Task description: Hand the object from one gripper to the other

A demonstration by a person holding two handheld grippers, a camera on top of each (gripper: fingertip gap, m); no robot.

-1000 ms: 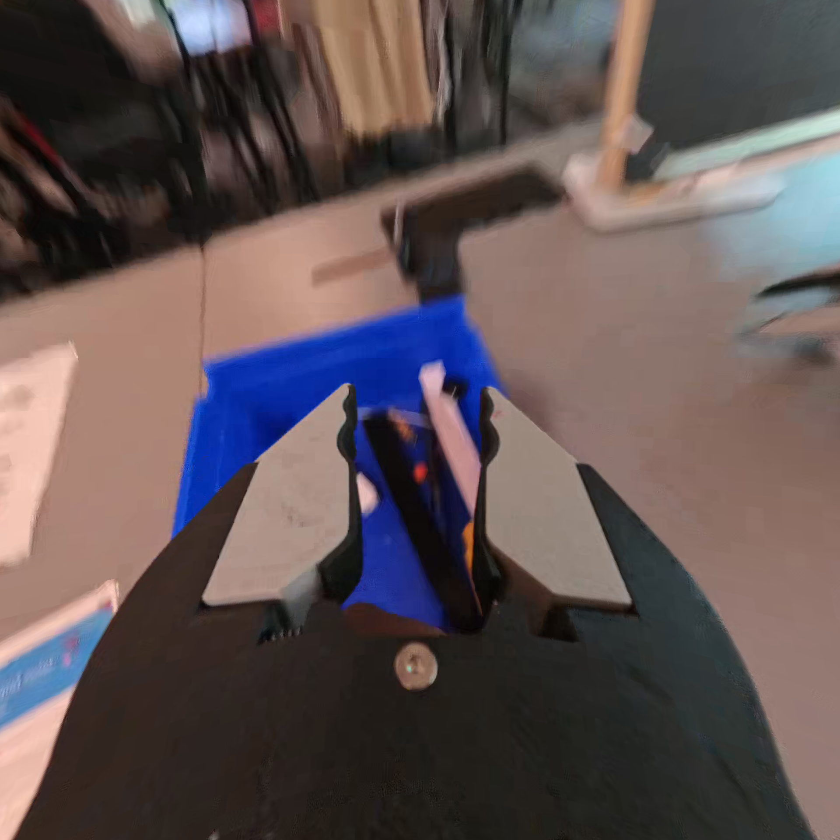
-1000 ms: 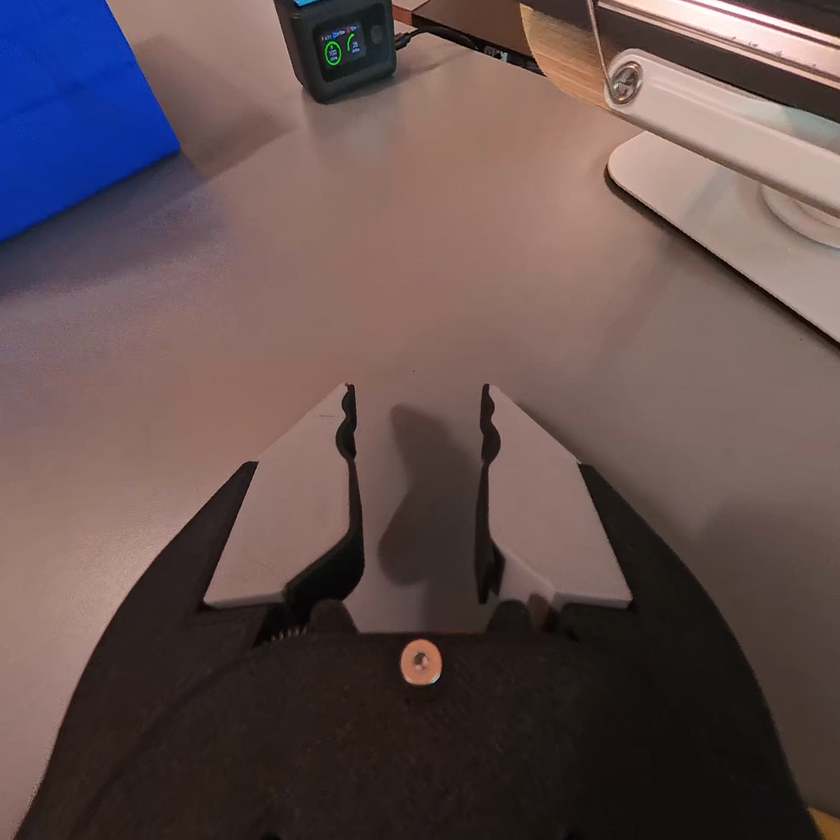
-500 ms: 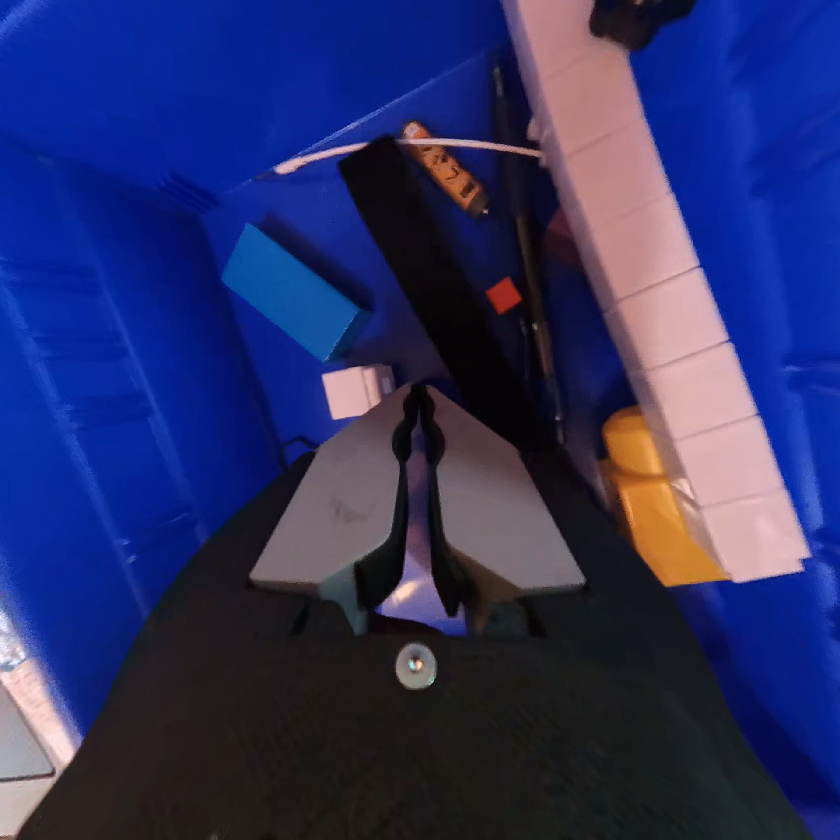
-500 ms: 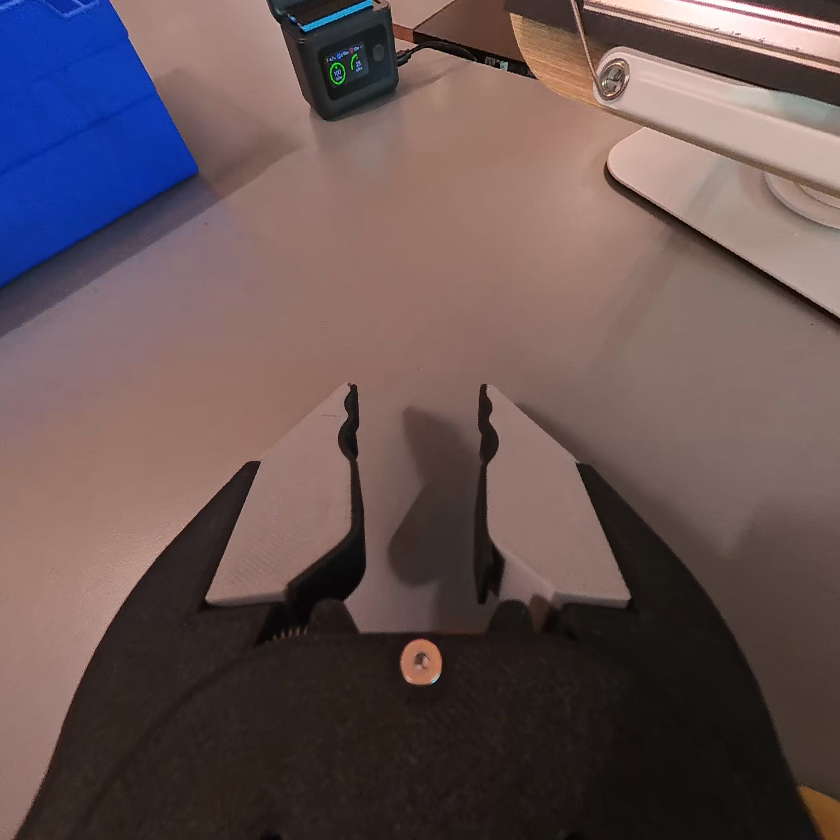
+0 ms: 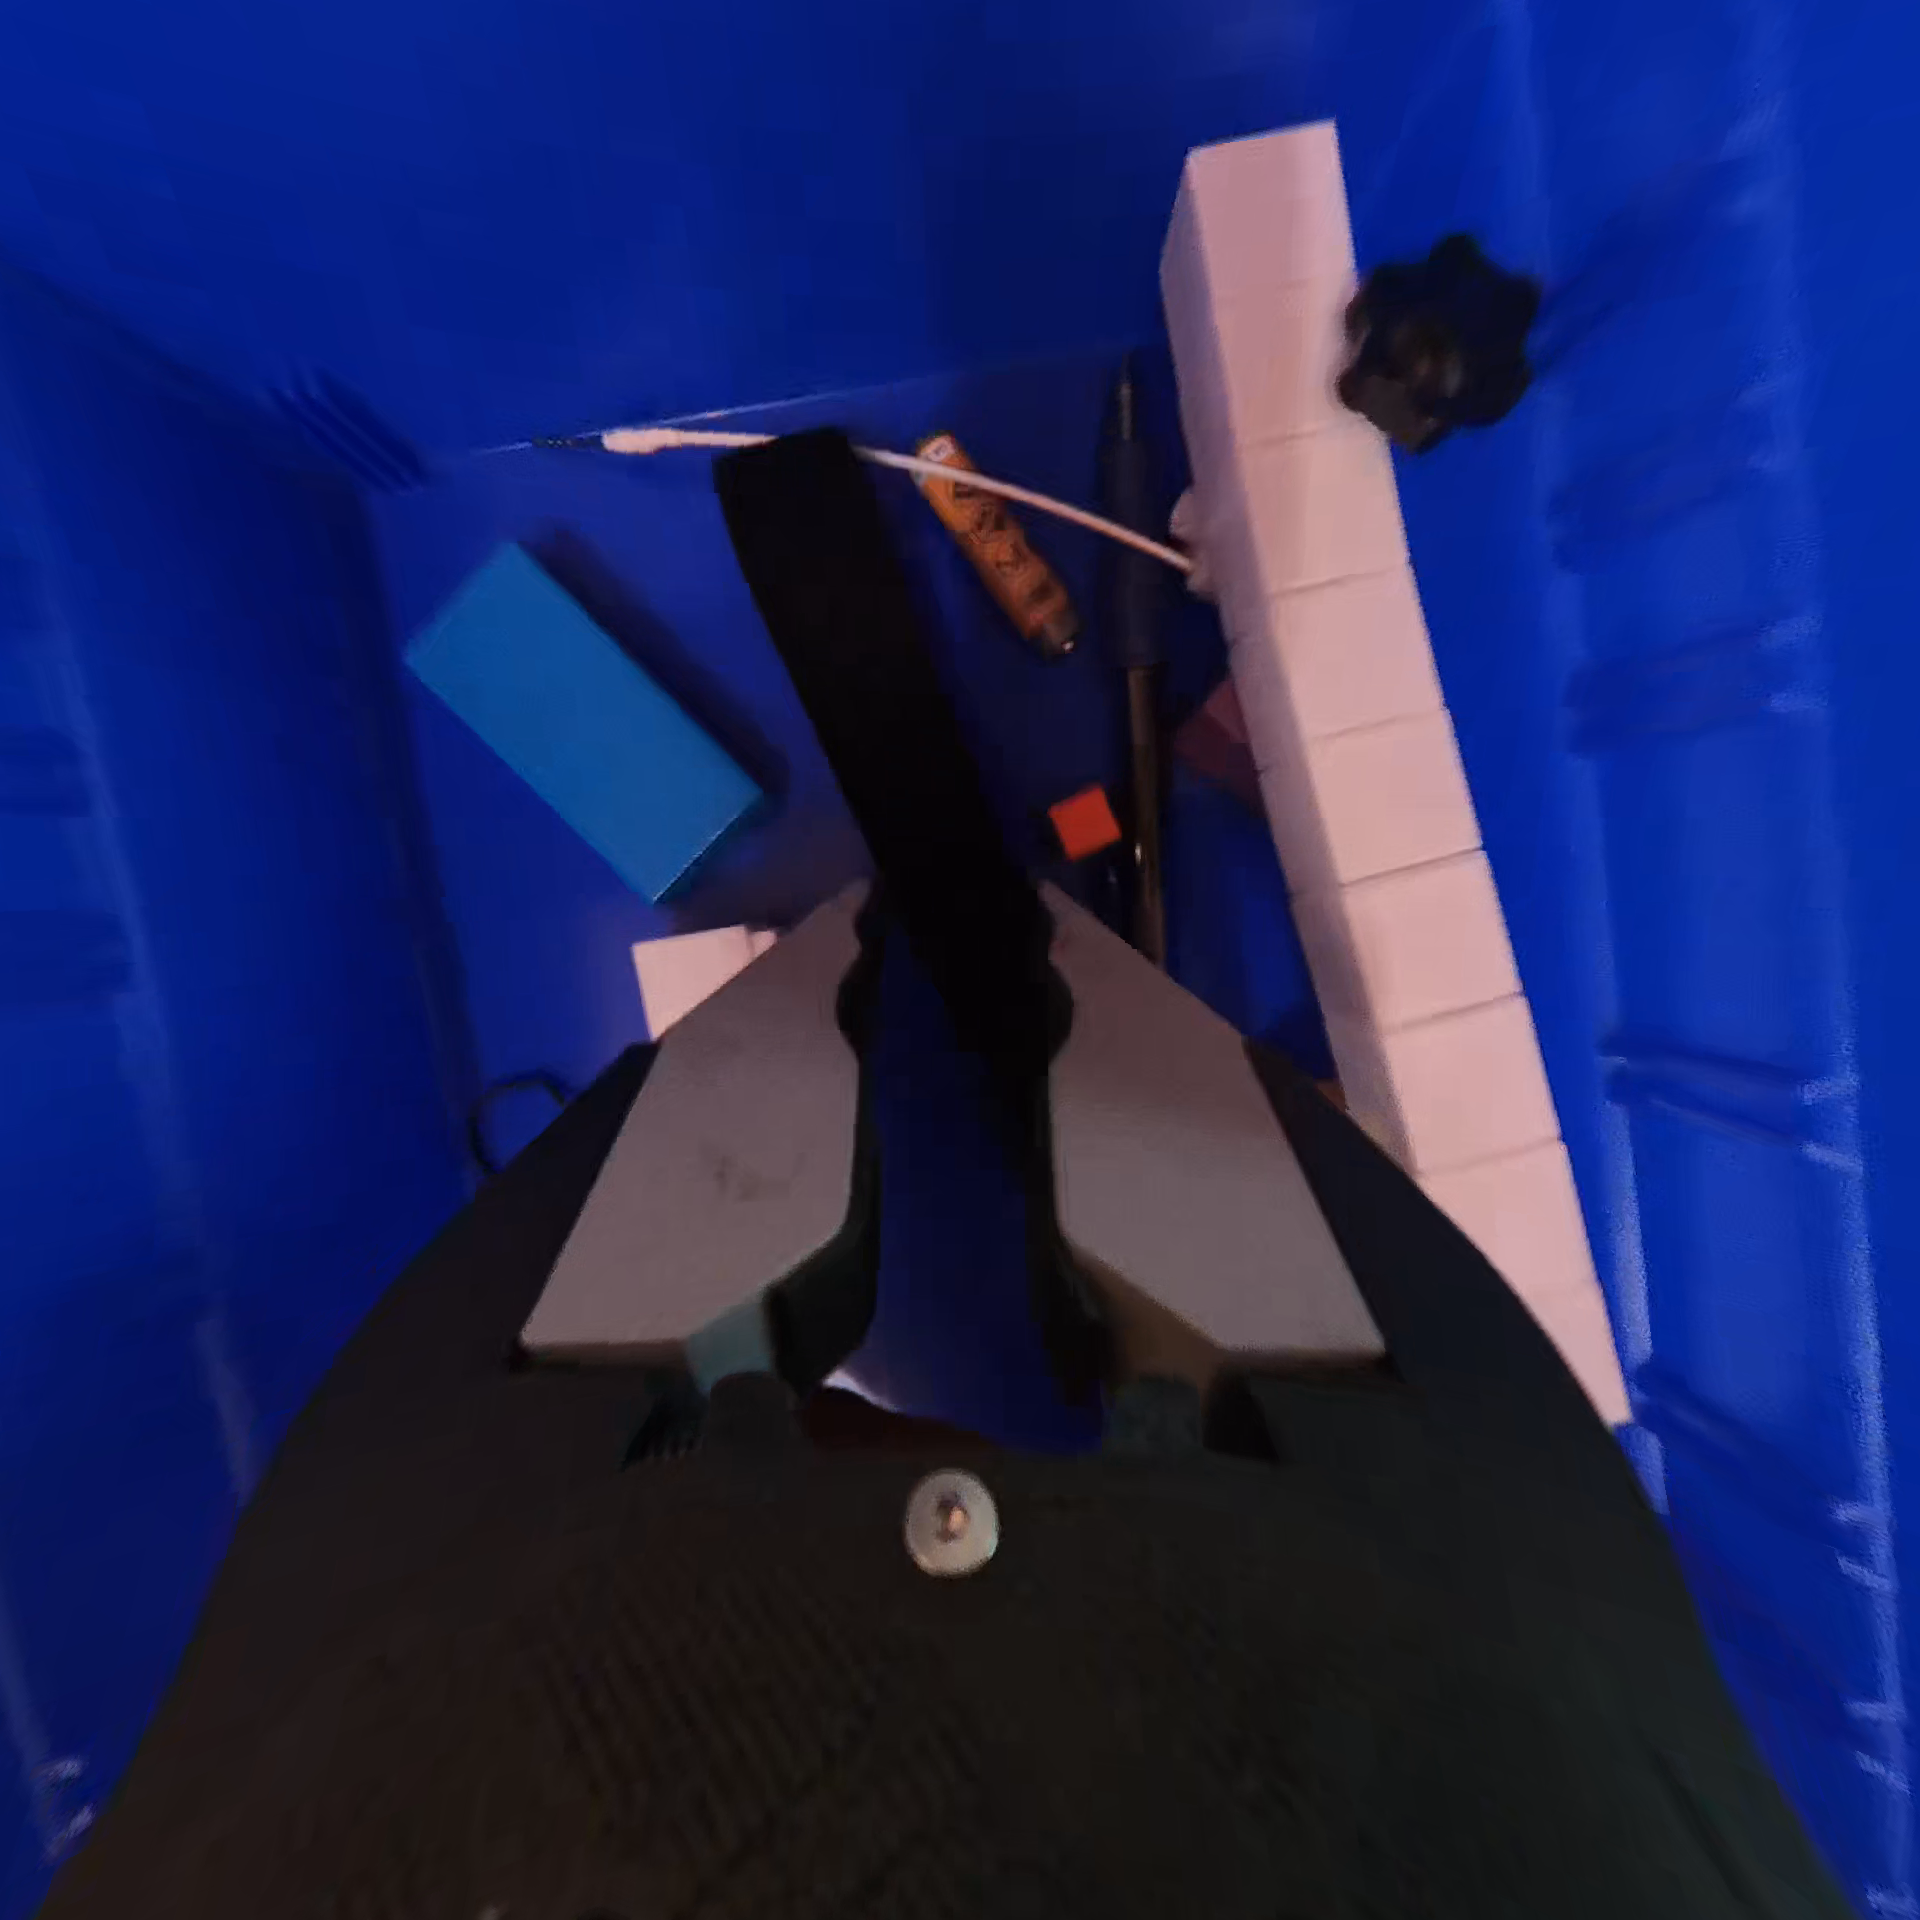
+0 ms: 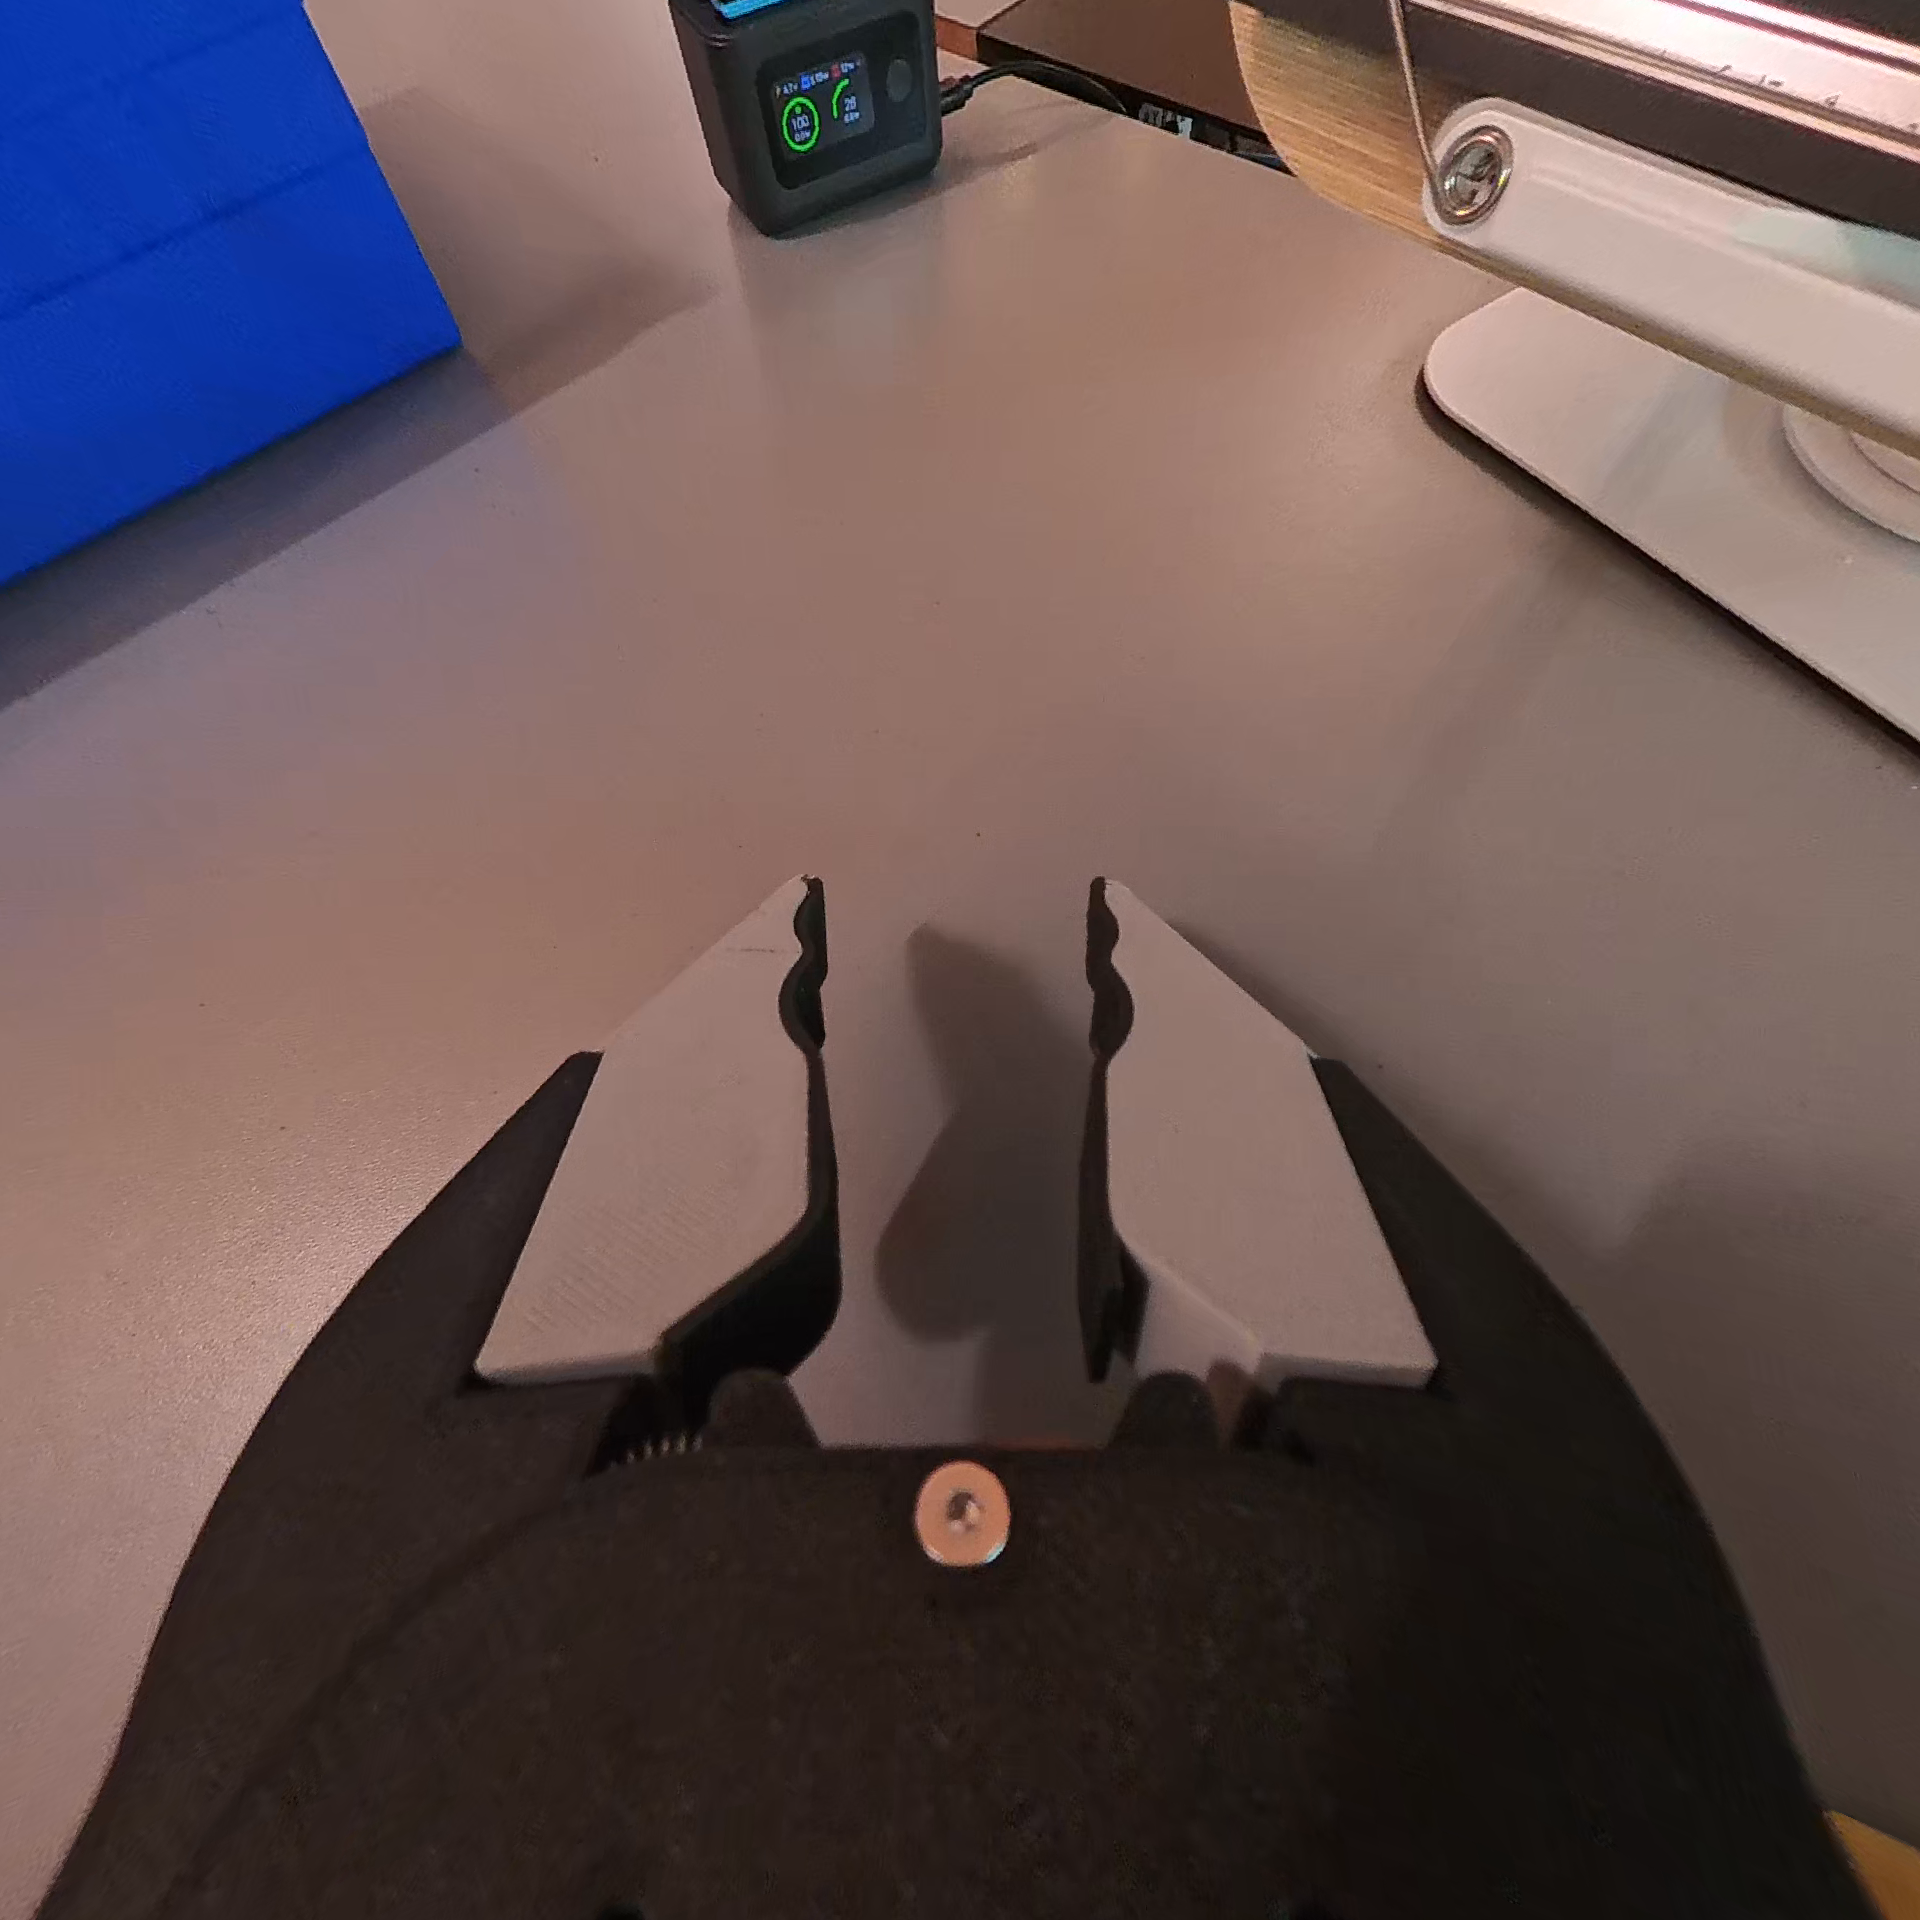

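Jaws of my left gripper (image 5: 956, 914) are standing released, straddling the black bar (image 5: 873, 707) running toward 11 o'clock; I'm centring before clenching, while my right gripper (image 6: 956, 904) is waiting released, empty.

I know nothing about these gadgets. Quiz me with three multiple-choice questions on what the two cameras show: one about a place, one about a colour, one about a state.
1. Where is the left gripper?
A. Over the bare table
B. Inside the blue bin
C. Beside the monitor stand

2. What colour is the small cube beside the long black bar?
A. Red
B. Green
C. Yellow

3. What state is the right gripper in?
A. Shut on a pen
B. Shut, empty
C. Open, empty

Answers: 1 B, blue walls surround it on every side. 2 A, it shows red against the blue floor. 3 C, bare grey table shows between its parted fingers.
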